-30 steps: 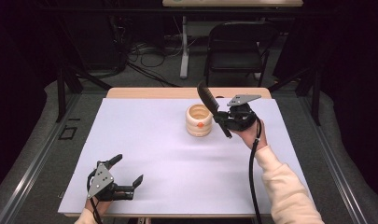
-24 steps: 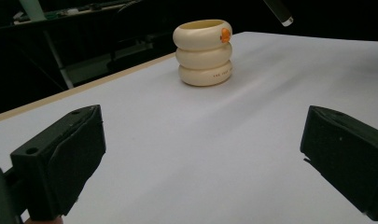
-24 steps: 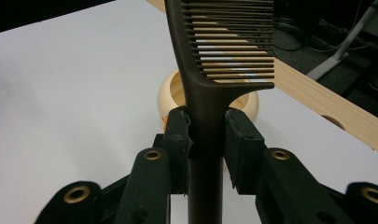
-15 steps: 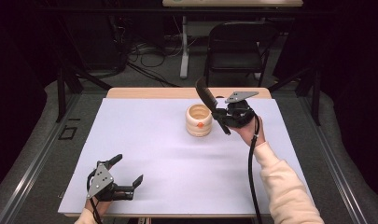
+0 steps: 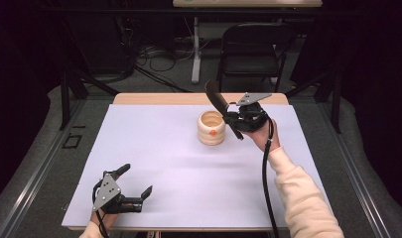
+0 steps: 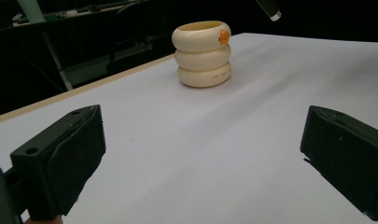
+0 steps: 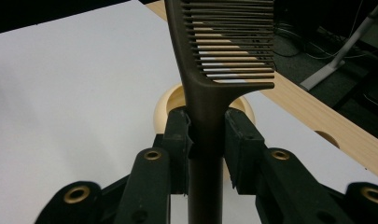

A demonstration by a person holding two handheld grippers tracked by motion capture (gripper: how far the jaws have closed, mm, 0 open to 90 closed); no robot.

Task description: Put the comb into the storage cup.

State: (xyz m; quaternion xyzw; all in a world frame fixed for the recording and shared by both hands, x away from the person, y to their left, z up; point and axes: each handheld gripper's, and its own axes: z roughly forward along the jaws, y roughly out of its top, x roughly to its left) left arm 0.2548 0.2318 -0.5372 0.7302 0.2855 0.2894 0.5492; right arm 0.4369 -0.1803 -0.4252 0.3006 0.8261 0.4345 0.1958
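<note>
The right hand-held gripper [image 7: 206, 135] pinches the handle of a dark brown plastic comb [image 7: 224, 51], teeth end raised above it. Just beyond its jaws stands a cream ribbed ring-stacked holder with an orange dot [image 5: 211, 127] on the white surface [image 5: 154, 148]. The left hand-held gripper [image 5: 134, 186] rests well apart, jaws spread and empty.

One comb [image 7: 210, 70], dark, upper centre of the right gripper view, clamped between two black jaws. One cream holder [image 5: 211, 127], centre of the high view, built of three stacked rings, with one orange dot on its side. Two grippers: left gripper [image 5: 137, 184] lower left, right gripper [image 5: 227, 116] centre right. One white table [image 5: 154, 148]. One black folding chair [image 5: 253, 49] upper centre. One person's sleeve [image 5: 302, 198] lower right. Two hands.
</note>
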